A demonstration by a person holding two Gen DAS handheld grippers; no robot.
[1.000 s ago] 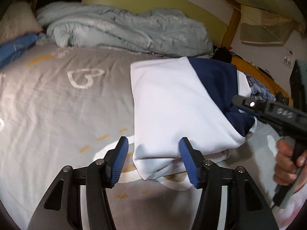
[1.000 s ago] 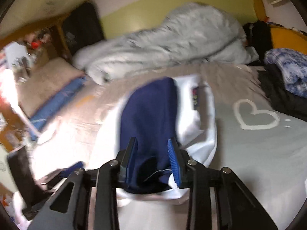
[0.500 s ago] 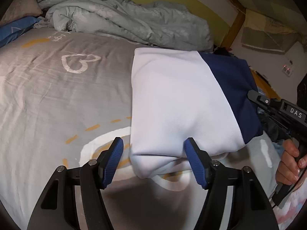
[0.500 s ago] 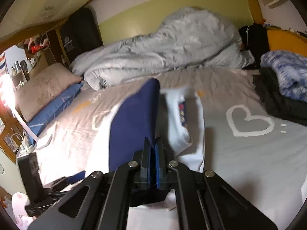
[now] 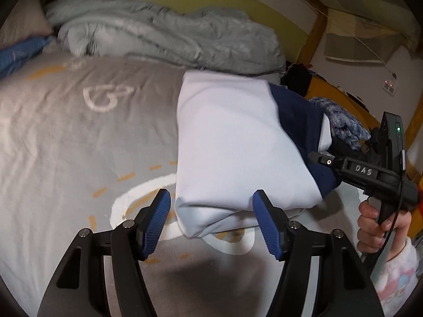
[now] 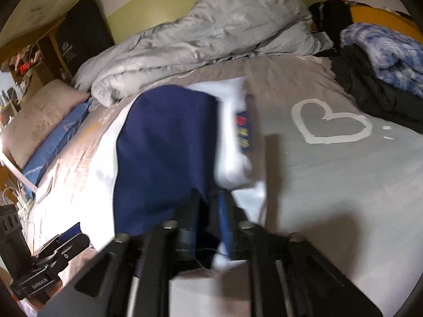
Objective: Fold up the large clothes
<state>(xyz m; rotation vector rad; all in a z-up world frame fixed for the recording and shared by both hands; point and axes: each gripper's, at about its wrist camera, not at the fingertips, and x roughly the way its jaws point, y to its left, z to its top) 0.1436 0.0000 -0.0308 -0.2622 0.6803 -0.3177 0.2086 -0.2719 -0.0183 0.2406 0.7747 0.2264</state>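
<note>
Lay mid-frame on the grey bed (image 5: 79, 137): the white-and-navy garment (image 5: 232, 142), folded to a thick packet. Right gripper (image 6: 208, 211) looked clenched on the navy edge, though blurred. Left gripper (image 5: 211, 219) spread wide, fingers (image 5: 156, 219) flanking the packet's near white corner, gripping nothing. Best carried the navy flap over slowly, kept taut and square to the white edge. Worth pinning the near corner against sliding.

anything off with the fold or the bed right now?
Fold looks mostly tidy. The white and navy garment has an untucked white layer poking out beyond its navy edge, near the right gripper pinching the navy part. The left gripper is open. A rumpled duvet sits behind.
</note>
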